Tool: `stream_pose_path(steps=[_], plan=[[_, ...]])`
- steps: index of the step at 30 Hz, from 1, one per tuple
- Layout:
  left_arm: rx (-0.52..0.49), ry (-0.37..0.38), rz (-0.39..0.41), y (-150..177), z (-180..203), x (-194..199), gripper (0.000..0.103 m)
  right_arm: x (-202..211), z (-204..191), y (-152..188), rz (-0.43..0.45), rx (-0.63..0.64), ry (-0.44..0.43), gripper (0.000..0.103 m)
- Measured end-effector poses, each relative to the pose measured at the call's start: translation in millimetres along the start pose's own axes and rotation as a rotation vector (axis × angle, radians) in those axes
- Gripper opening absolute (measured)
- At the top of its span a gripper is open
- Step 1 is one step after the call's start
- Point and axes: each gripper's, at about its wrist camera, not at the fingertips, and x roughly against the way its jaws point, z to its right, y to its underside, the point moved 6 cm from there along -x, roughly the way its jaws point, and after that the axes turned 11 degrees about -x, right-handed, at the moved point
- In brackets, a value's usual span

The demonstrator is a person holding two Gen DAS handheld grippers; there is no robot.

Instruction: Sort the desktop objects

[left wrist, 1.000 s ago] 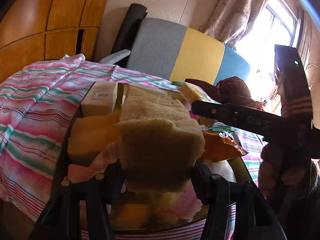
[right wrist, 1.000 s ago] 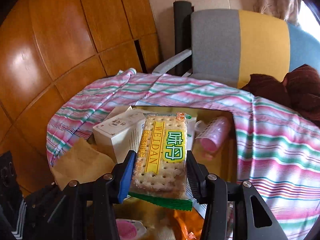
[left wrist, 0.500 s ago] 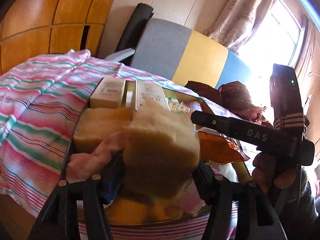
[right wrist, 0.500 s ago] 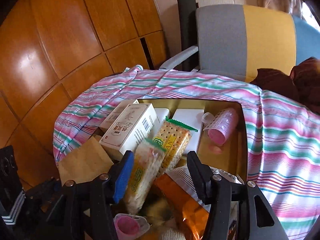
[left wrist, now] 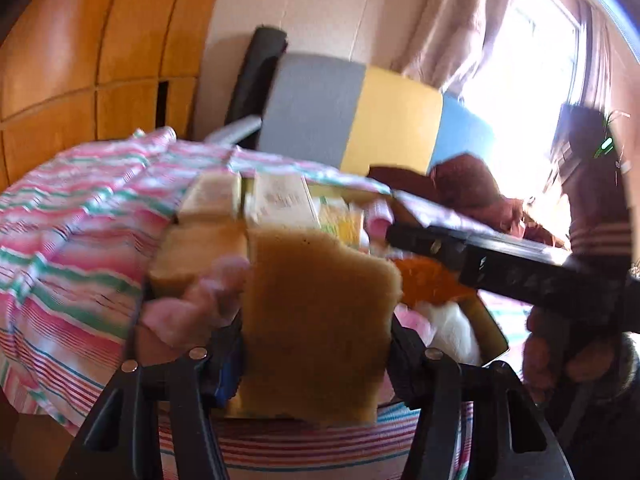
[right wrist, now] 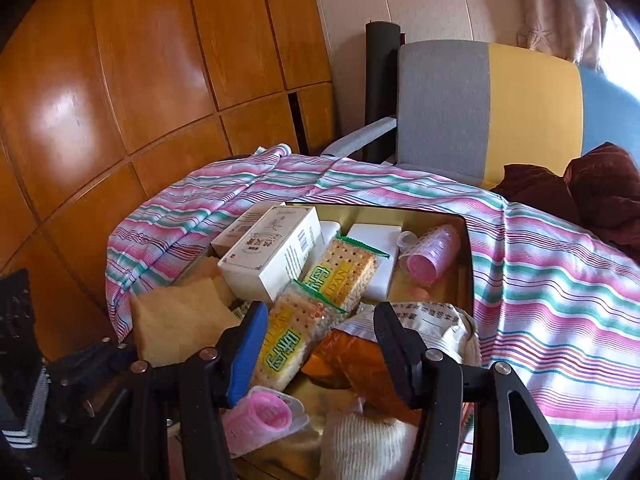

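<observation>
left gripper (left wrist: 316, 354): black plastic frame; two black arms, each with a round silver screw head near its top; a blue pad on the inner face of the left-hand arm.
right gripper (right wrist: 316, 350): same black frame; silver screw heads on both arms; blue pad on the left-hand finger, ribbed black pad on the other.
right gripper from the side: long black bar with faint raised lettering and a small screw; dark upright block above it with a green light.
sleeve (left wrist: 600, 236): dark with pale stripes at the cuff.
hand (left wrist: 560, 348): wrapped round the black handle.
</observation>
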Motion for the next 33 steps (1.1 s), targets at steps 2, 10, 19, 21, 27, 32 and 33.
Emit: stream_pose_path(steps=[2,10,19,21,27,32,33], plan=[[-0.005,-0.009,-0.009,-3,0,-9,0.058,2,6,1,0.002,-0.01,0.009,0.057],[0.029,0.001,-0.031,-14,-10,-32,0.058,4,17,2,0.001,-0.04,0.016,0.058],[0.027,0.018,-0.023,-5,-12,-20,0.067,15,-15,-3,-0.027,-0.042,-0.151,0.062],[0.039,0.024,-0.029,-3,-14,-21,0.067,16,-32,-1,-0.046,0.002,-0.191,0.064],[0.026,0.026,-0.008,0,-13,-14,0.067,6,-63,12,-0.126,0.11,-0.211,0.065],[0.002,0.021,0.009,4,-14,-6,0.068,-7,-60,18,-0.17,0.117,-0.169,0.066],[-0.004,0.02,0.008,5,-14,-4,0.068,-8,-60,19,-0.171,0.119,-0.165,0.067]])
